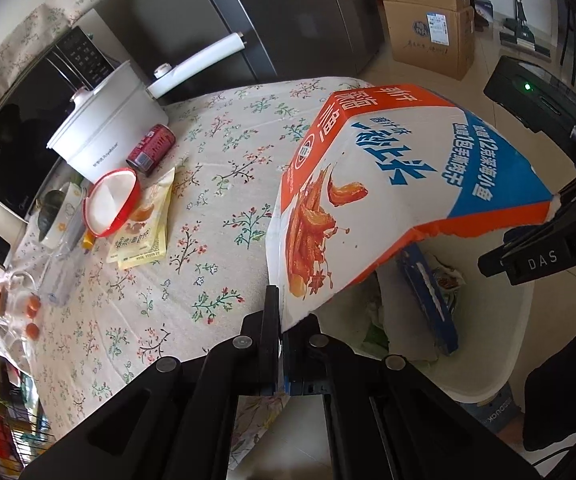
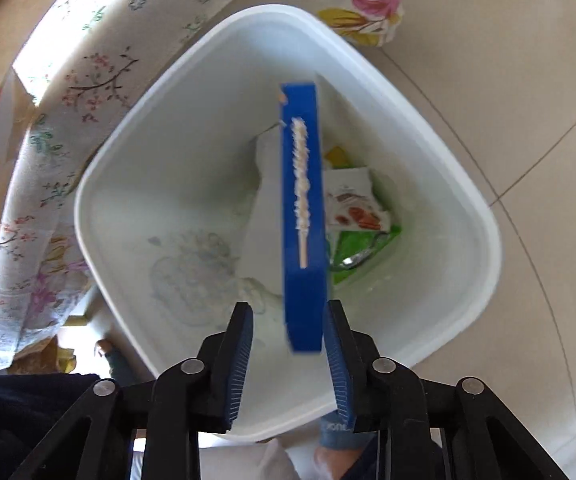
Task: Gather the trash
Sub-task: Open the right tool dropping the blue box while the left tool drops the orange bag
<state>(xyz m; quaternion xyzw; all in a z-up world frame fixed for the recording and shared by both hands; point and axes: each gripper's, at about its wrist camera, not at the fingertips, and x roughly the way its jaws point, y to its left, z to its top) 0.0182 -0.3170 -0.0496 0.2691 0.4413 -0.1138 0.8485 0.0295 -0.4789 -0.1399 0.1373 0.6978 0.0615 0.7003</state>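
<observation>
The left tongs [image 1: 279, 334] are closed tight on the edge of a big orange and white snack bag [image 1: 372, 200]. The bag hangs over the white trash bin [image 2: 472, 200], beside the flowery tabletop [image 1: 208, 184]. The right tongs [image 2: 288, 356] are open above the bin. A blue box [image 2: 304, 280] sits between them, inside the bin.

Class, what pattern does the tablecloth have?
The tablecloth is pale with small floral sprigs; the left wrist view shows it best.
</observation>
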